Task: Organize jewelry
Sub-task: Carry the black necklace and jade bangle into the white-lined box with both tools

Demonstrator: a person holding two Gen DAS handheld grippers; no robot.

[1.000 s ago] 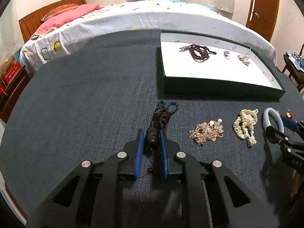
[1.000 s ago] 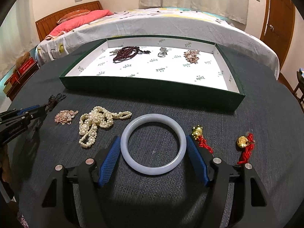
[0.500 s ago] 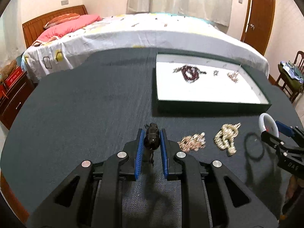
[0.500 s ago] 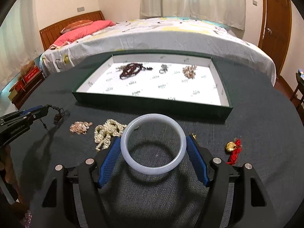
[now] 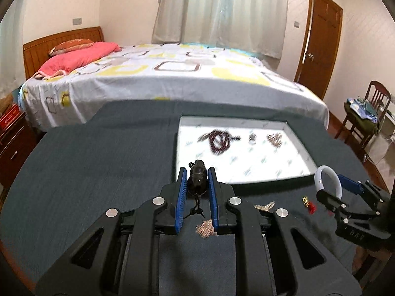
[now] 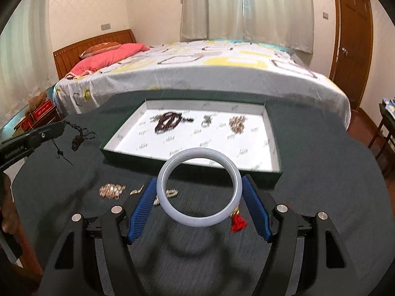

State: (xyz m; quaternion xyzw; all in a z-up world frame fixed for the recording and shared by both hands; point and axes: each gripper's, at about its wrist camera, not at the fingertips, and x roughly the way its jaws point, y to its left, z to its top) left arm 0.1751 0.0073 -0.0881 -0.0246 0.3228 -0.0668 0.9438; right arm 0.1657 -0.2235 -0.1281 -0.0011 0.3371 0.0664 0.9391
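Dark beaded necklace (image 5: 196,178) pinched in your left gripper (image 5: 196,182) — your right gripper (image 6: 200,201) clamps the pale bangle (image 6: 199,189), both above the green tray (image 6: 190,162).

Motion blur smears the jewelry in the tray (image 6: 272,133), and the bangle (image 6: 200,187) hides part of a red tassel (image 6: 238,223).

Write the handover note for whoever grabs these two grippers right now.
Left hand-held gripper: shut on the dark beaded necklace, held off the table.
Right hand-held gripper: shut on the pale jade bangle, also in the air.
Green tray: already holds a dark red bead strand, a small silver piece and a gold-toned cluster.
Left on the dark table: a rose-gold piece, pale beads partly hidden behind the right hand-held gripper, a red-tasselled charm.
To do: set both held pieces in the tray, then fetch the rest.
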